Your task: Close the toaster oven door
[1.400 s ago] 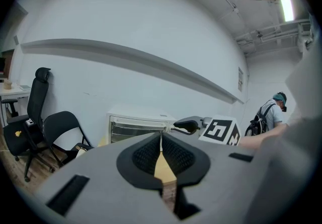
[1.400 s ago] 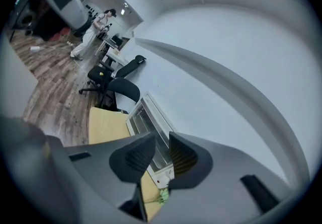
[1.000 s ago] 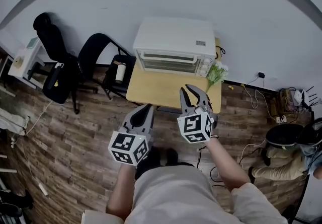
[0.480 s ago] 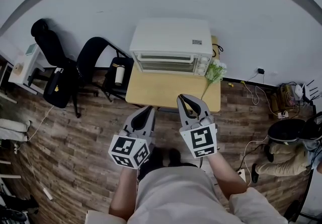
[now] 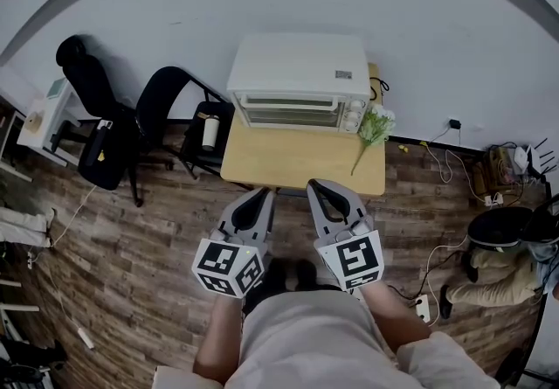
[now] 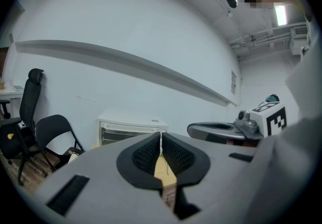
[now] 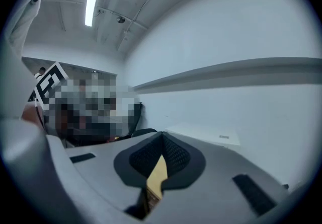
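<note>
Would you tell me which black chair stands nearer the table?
The low folding chair, right beside the table; the tall office chair stands beyond it.

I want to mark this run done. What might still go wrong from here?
The door of the toaster oven looks upright, but from this far nobody can tell whether it is fully seated; it may sag open. A flower sprig lies beside the oven near the right edge of the table; a reach by the shut right gripper might sweep it off.

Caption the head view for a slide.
Left gripper and right gripper shut, empty, in front of the table; toaster oven door closed.
</note>
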`<state>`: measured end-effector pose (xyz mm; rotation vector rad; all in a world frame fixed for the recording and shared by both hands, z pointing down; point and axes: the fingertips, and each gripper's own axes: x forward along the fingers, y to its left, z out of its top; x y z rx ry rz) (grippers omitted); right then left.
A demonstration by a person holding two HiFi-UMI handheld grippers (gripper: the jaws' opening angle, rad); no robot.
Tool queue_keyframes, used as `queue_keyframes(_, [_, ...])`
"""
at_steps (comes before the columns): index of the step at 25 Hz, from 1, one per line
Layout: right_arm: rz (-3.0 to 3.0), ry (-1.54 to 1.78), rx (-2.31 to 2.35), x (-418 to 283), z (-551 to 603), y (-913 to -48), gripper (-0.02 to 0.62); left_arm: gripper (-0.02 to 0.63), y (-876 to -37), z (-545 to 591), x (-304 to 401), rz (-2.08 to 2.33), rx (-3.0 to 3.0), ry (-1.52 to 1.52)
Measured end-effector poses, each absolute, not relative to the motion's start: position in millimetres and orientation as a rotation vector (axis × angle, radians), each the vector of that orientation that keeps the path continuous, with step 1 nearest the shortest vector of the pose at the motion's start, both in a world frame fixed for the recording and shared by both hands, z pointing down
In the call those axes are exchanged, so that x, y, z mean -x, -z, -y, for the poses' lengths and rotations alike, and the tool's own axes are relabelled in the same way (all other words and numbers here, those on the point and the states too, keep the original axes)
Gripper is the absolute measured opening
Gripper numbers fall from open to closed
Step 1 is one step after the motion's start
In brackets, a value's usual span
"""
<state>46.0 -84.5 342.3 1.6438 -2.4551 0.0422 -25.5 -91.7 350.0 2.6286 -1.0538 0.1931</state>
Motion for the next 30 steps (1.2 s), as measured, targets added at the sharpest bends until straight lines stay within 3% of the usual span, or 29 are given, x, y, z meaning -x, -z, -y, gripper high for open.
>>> queue_keyframes(30, [2.502,-0.148,-1.578,-37,80,-355,-0.003,0.014,-351,87,25,1.039,-2.627,-0.2])
